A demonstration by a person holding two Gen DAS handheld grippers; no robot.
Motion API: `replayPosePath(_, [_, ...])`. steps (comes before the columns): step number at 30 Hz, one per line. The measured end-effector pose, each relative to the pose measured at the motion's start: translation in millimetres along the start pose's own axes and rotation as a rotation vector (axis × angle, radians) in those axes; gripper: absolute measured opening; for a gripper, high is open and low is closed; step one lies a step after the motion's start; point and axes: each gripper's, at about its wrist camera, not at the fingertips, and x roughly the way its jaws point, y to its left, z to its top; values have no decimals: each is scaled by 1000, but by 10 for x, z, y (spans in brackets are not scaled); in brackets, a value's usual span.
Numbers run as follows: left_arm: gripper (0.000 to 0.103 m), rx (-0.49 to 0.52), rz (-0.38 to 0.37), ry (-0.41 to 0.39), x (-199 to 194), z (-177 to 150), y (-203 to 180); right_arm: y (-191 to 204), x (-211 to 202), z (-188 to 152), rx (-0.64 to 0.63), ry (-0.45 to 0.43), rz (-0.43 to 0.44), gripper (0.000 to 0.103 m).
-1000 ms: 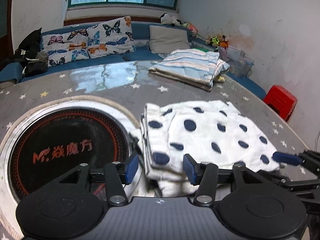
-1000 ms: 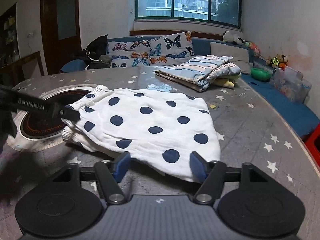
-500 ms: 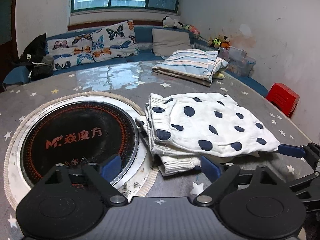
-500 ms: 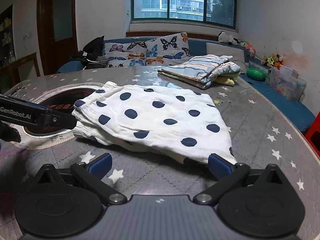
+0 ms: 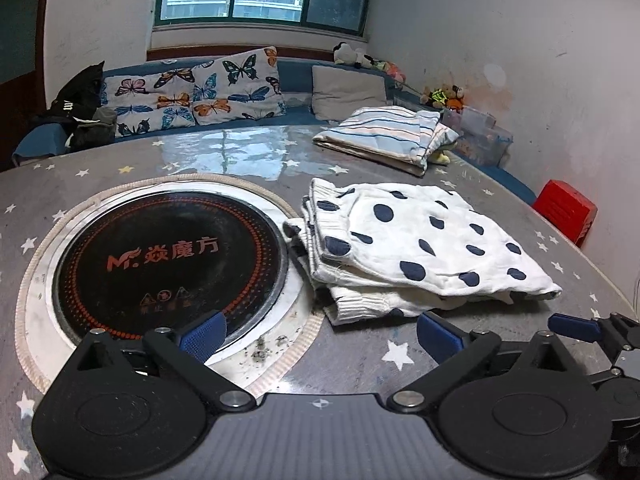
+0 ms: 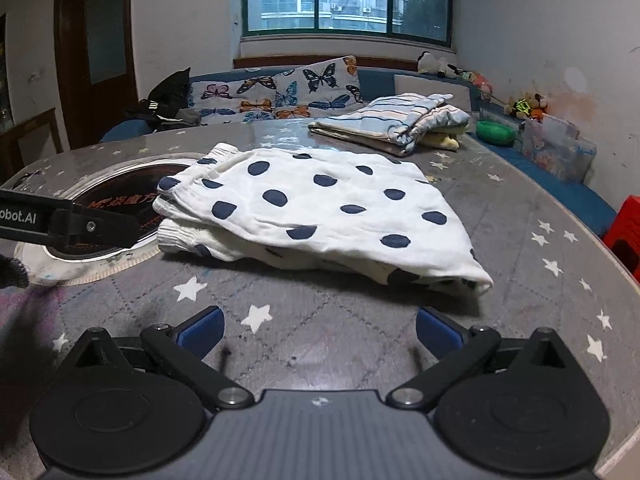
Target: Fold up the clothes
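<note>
Left wrist view, nearest item: left gripper [image 5: 318, 330], jaws spread wide, nothing between them. Right gripper [image 6: 318, 326], likewise spread wide and empty, held low over the star-printed counter [image 6: 320, 344].

Next out: polka-dot garment [image 5: 420, 248], white with navy spots, lying doubled in layers on the counter, ribbed waistband edges stacked at its left end, just right of the inset hotplate [image 5: 168, 260]. Both grippers stood clear of the cloth.

Judgement: the piece lay folded flat and released; the scene fitted either a pause before a further fold or a finished piece awaiting stacking, so the next move could not be settled.

Far right: striped folded pile [image 5: 384, 136]. Beyond: butterfly cushions [image 5: 196, 92].

Writing: hotplate bore an orange "M" logo with Chinese characters; the left gripper's arm, in the right wrist view, read "obot.AI" [image 6: 18, 216].
</note>
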Motion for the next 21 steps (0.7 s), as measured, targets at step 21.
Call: replayPosePath(21, [103, 53, 50, 34, -35, -195, -131, -30, -117, 11, 57, -21, -2, 103])
